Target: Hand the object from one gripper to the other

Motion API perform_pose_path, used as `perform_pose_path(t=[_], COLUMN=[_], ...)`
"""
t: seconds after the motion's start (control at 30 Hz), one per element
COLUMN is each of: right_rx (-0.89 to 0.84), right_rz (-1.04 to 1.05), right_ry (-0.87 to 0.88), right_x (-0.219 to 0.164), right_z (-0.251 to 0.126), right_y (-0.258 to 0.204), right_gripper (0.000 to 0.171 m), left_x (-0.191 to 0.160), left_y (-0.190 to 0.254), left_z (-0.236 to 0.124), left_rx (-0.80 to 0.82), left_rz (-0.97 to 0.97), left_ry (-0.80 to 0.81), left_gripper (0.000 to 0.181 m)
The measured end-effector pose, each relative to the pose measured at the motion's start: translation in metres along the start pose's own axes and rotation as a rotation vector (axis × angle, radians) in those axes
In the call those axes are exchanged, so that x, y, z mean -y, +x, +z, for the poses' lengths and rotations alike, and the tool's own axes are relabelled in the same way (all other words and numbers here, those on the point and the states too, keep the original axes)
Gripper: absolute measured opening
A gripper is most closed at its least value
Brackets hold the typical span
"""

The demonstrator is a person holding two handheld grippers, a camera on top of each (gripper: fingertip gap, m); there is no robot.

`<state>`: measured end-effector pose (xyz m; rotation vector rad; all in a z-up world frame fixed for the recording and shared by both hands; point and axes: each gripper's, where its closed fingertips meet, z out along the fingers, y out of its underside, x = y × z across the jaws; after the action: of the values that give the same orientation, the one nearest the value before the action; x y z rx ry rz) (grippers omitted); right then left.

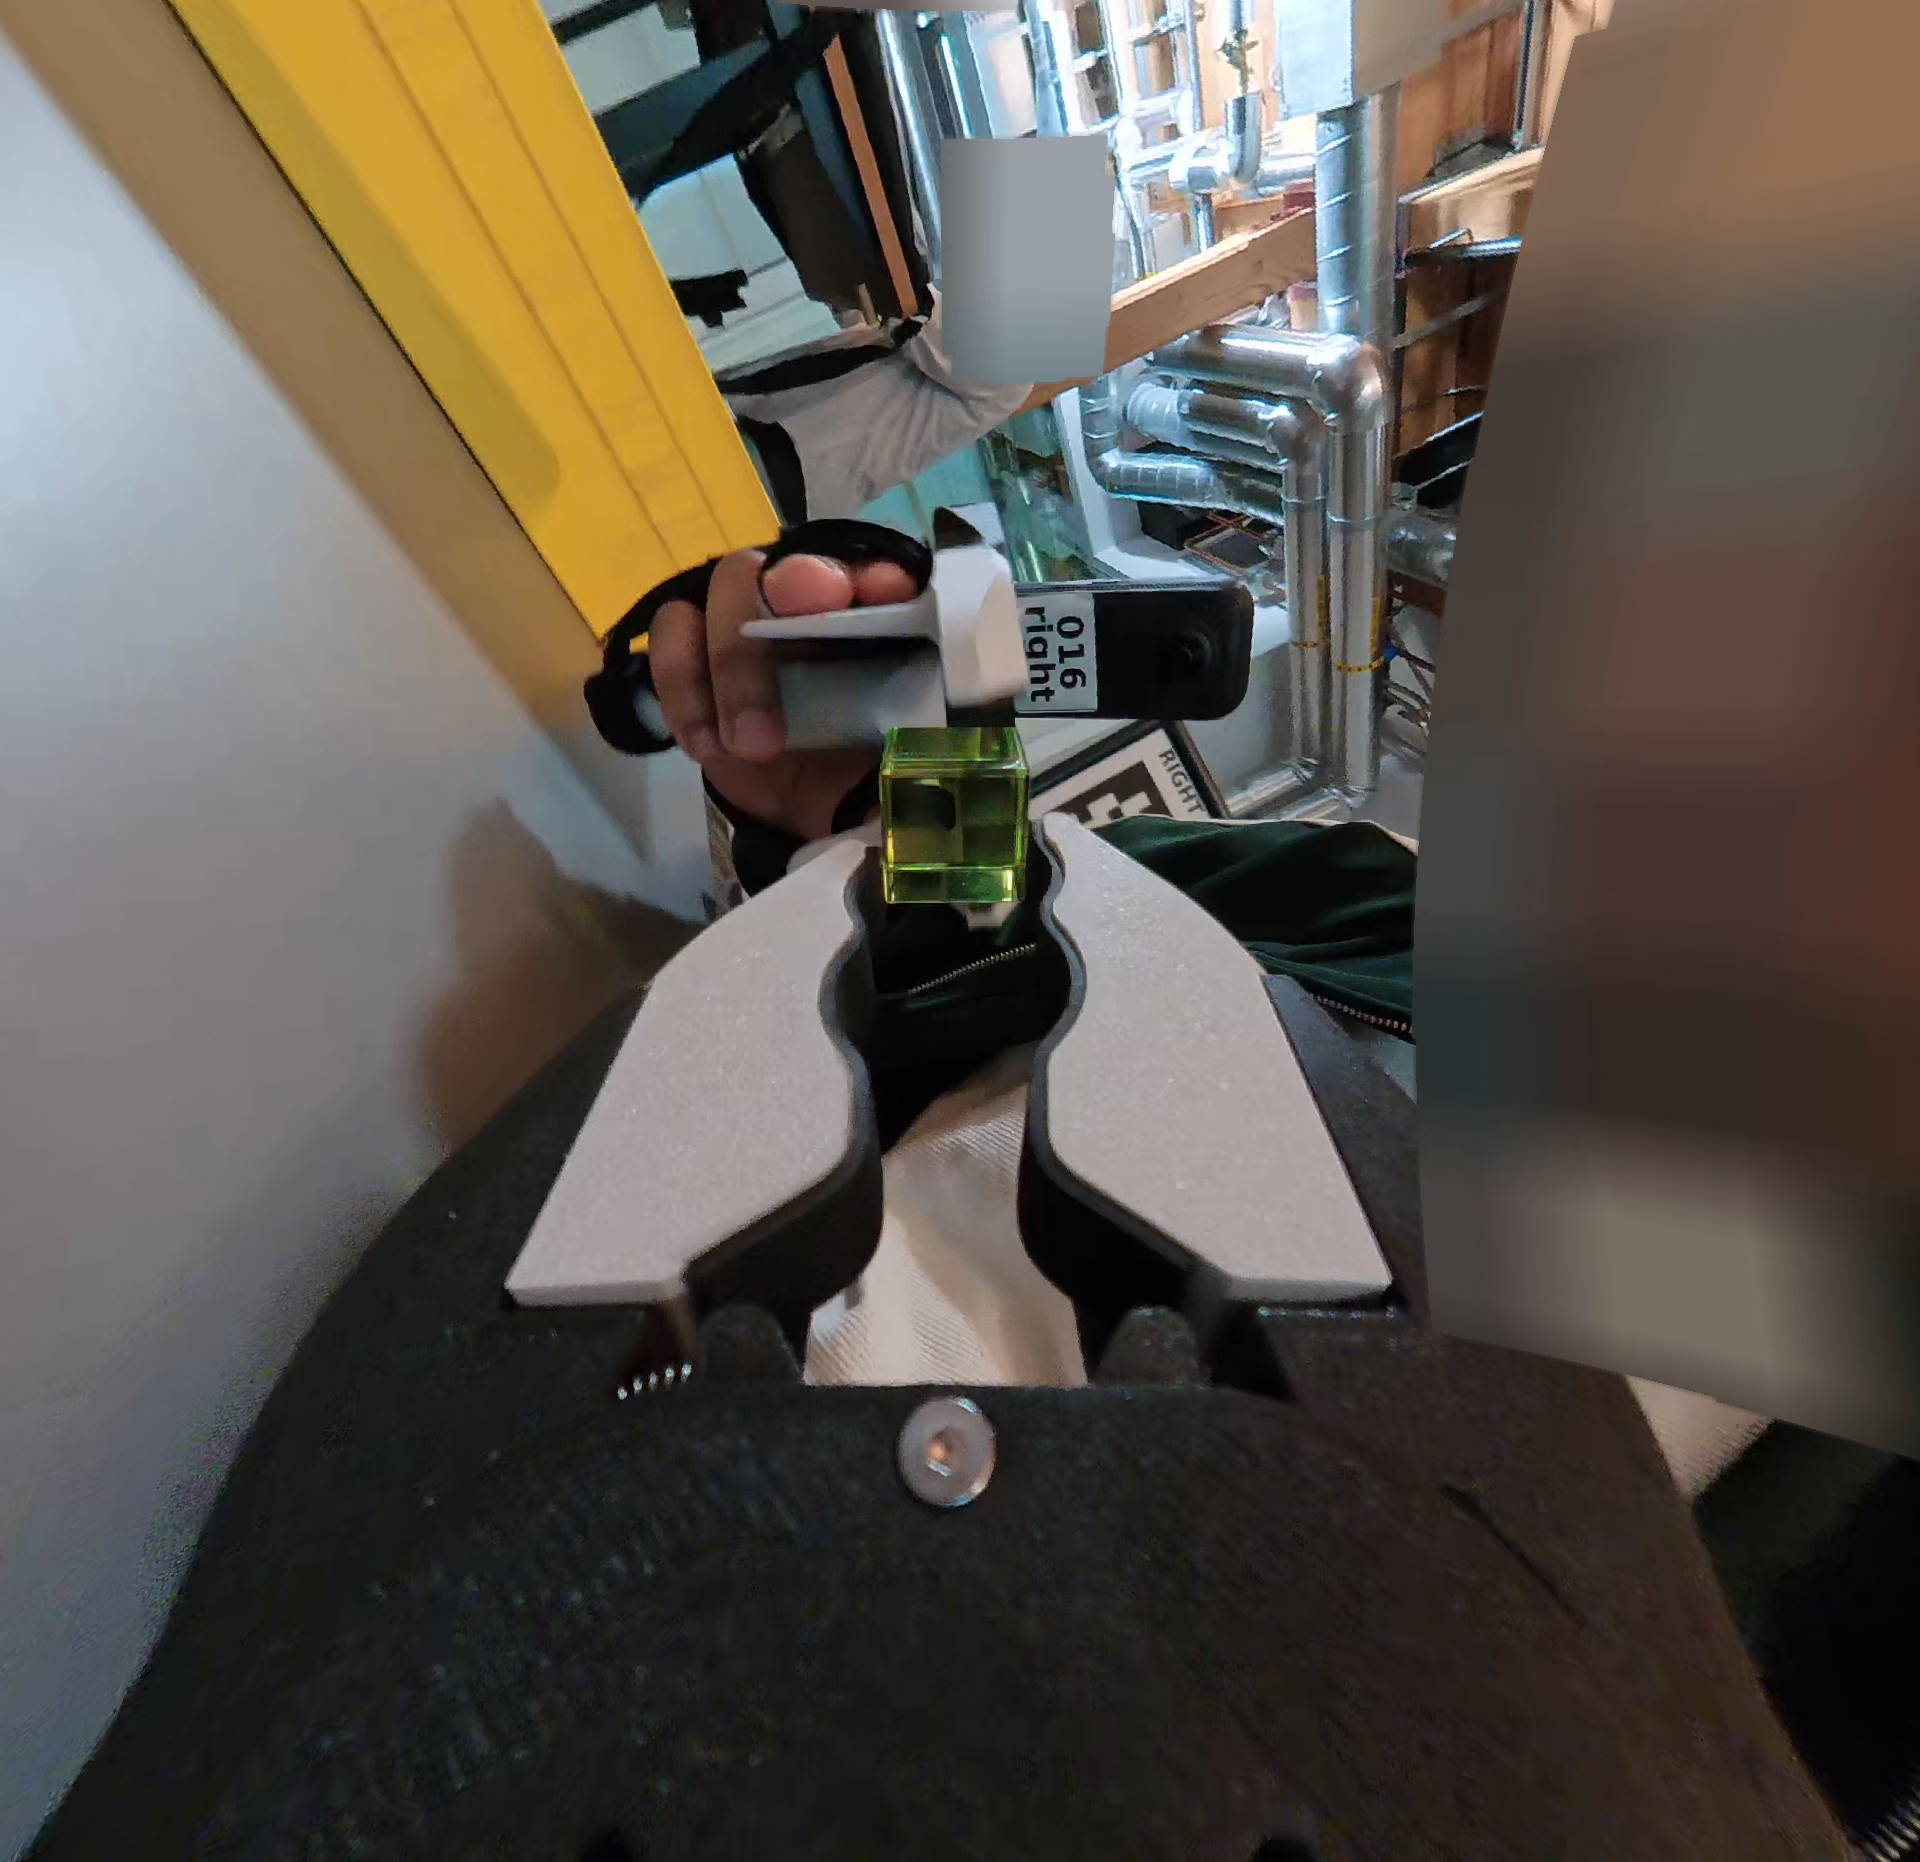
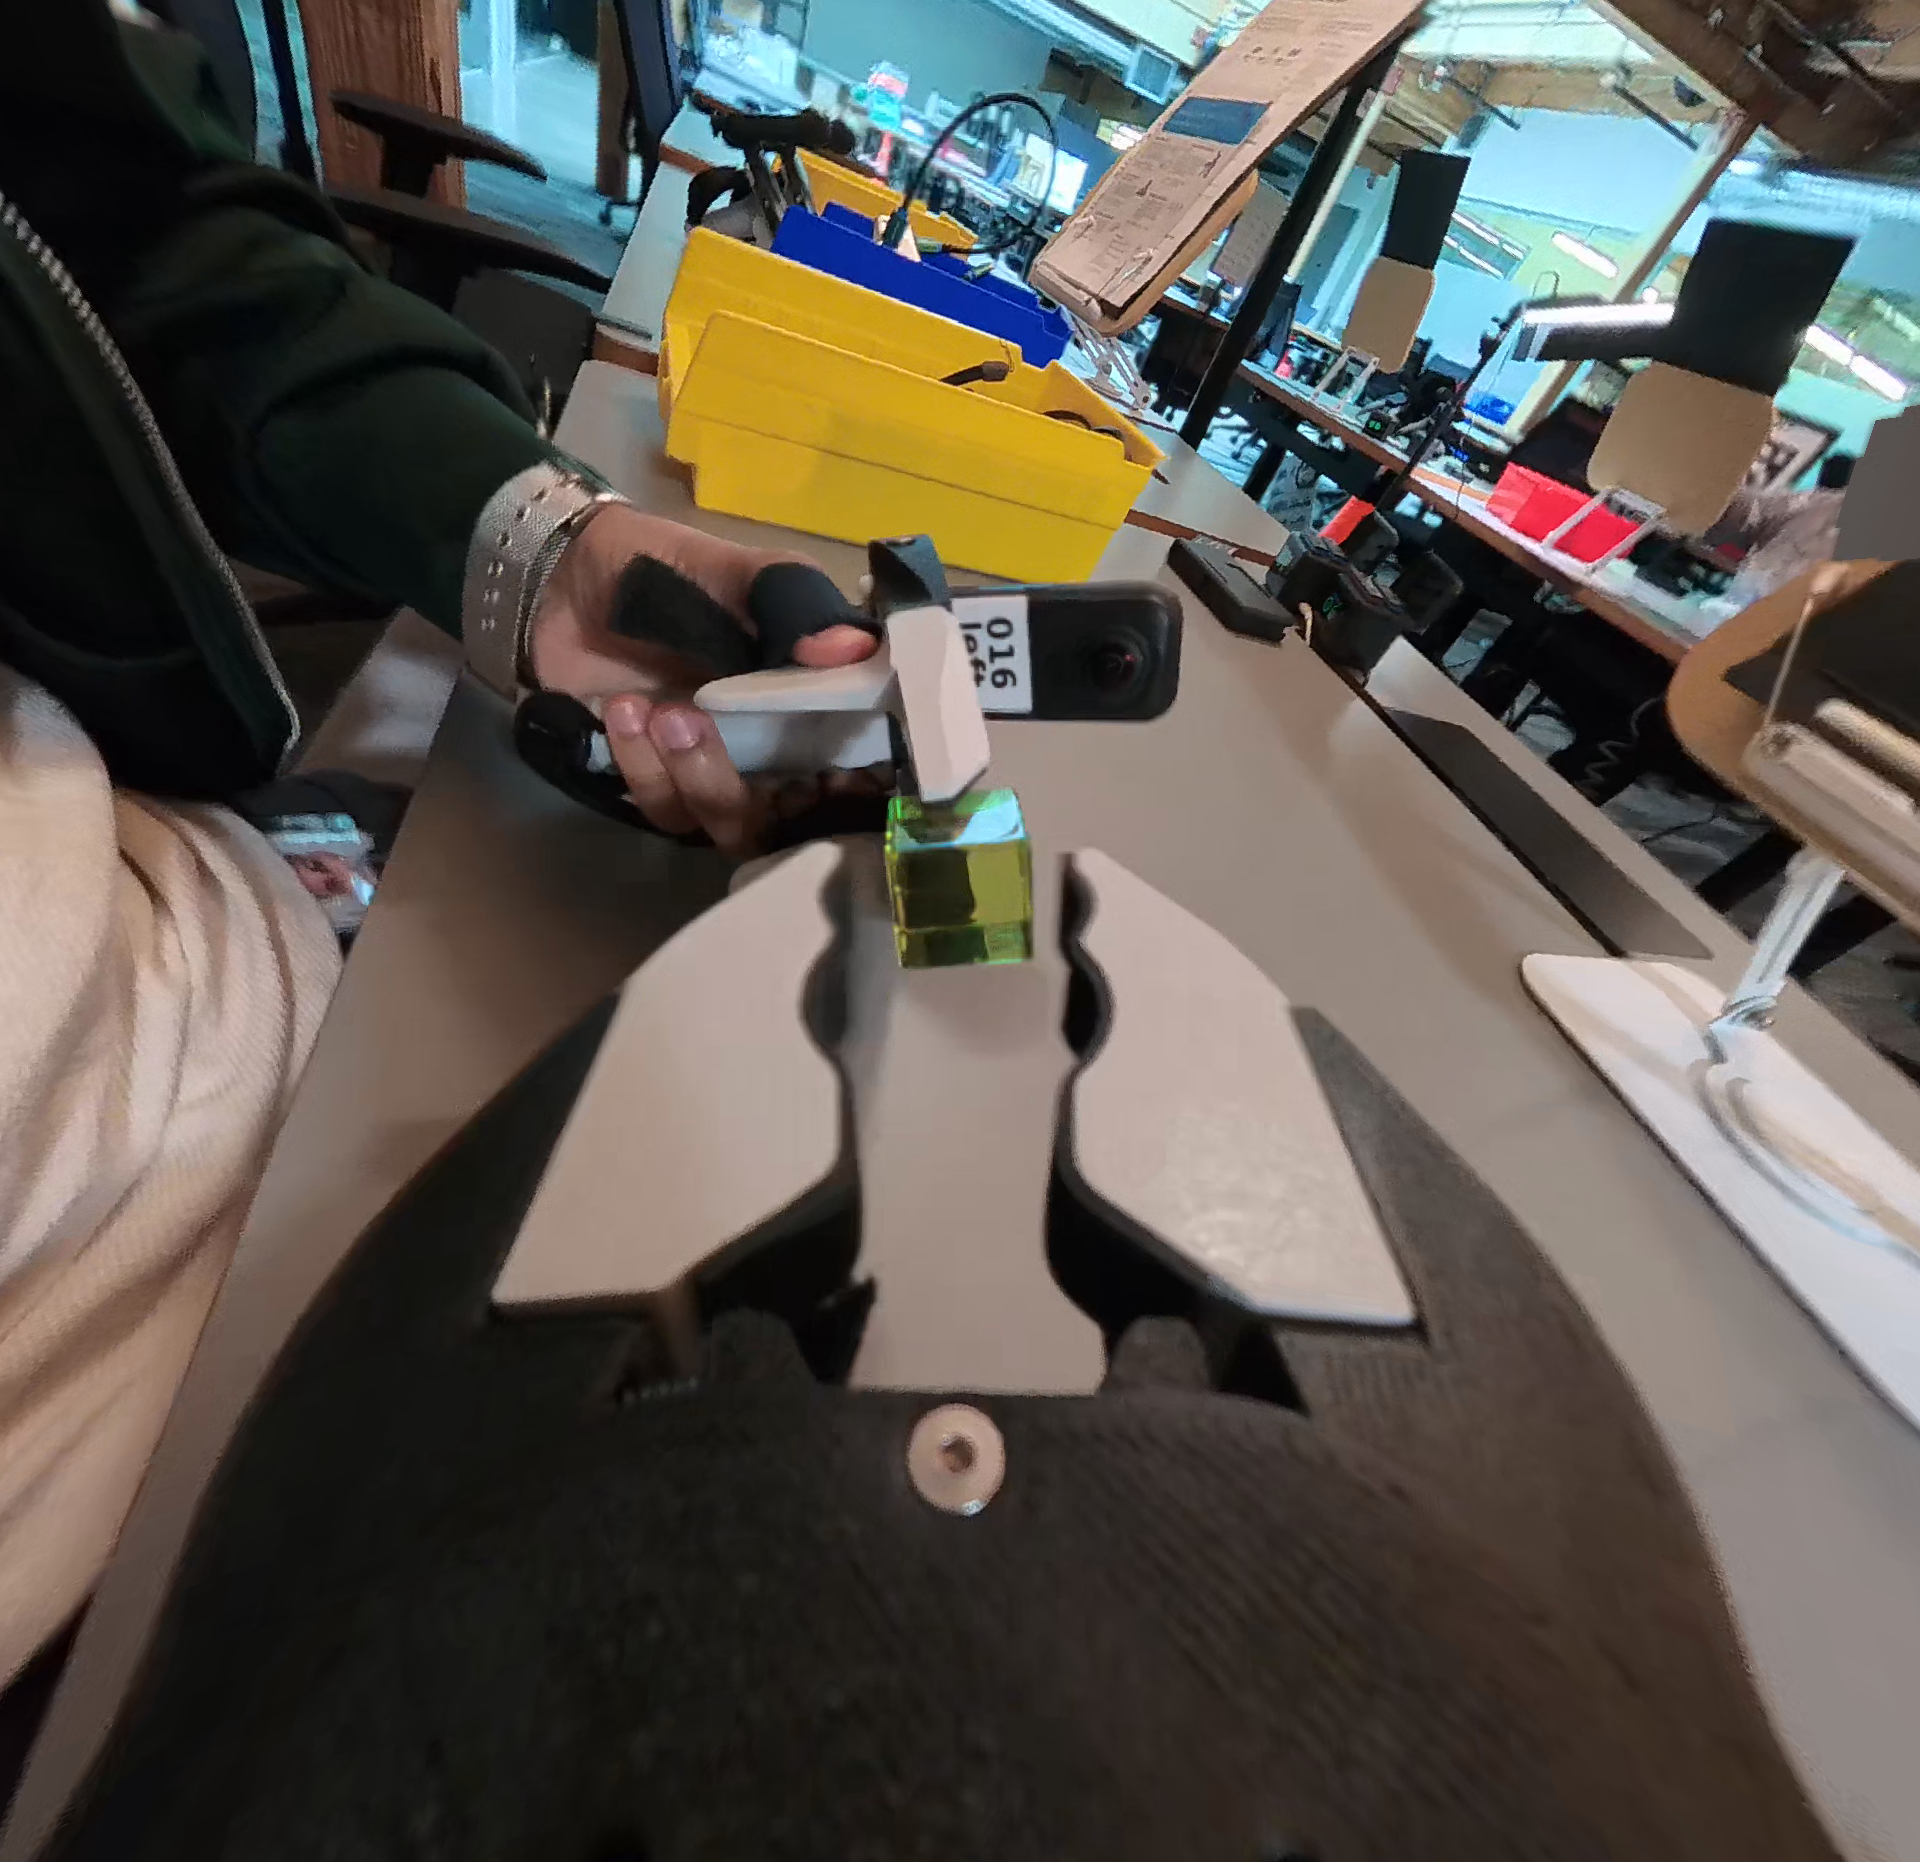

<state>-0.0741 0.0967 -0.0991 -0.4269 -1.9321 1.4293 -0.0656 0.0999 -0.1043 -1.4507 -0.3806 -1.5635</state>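
Green see-through cube [image 1: 954, 825] up in the air above the grey table [image 2: 1299, 877], pinched between the fingertips of the left gripper [image 1: 951, 862]. Right gripper [image 2: 951, 877] set crosswise around the same cube, fingers spread wider than it, a strip of table visible at each side, so no grip there. Yellow bins [image 2: 894, 462] well behind on the table.

A small see-through yellow-green cube [image 1: 954, 827] [image 2: 958, 879] hangs in the air above the table, upright and level, dark shapes showing through its glossy faces.
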Motion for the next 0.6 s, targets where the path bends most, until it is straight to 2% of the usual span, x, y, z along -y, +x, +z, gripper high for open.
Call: perform_pose_path(t=[0.03, 0.07, 0.23, 0.37, 0.47, 0.6], right_rx=[-0.005, -0.005, 0.01, 0.037, 0.076, 0.137], right_rz=[0.048, 0.106, 0.448, 0.743, 0.836, 0.836], right_ry=[0.005, 0.008, 0.129, 0.228, 0.25, 0.226], right_x=[-0.001, -0.003, 0.001, 0.002, 0.002, 0.003], right_z=[0.001, 0.001, -0.008, -0.014, -0.012, -0.005], right_y=[0.003, 0.005, 0.025, 0.038, 0.036, 0.023], right_gripper=[0.053, 0.058, 0.06, 0.051, 0.047, 0.044], left_x=[0.002, 0.005, 0.019, 0.021, 0.019, 0.014], left_y=[0.001, 0.001, 0.002, 0.001, 0.001, 0.003], left_z=[-0.001, -0.003, -0.012, -0.012, -0.009, -0.004], left_rx=[0.01, 0.022, 0.117, 0.214, 0.259, 0.269], left_rz=[0.025, 0.057, 0.254, 0.436, 0.548, 0.615], left_ry=[0.01, 0.026, 0.094, 0.086, 0.058, 0.036], left_gripper=[0.026, 0.026, 0.026, 0.025, 0.025, 0.025])
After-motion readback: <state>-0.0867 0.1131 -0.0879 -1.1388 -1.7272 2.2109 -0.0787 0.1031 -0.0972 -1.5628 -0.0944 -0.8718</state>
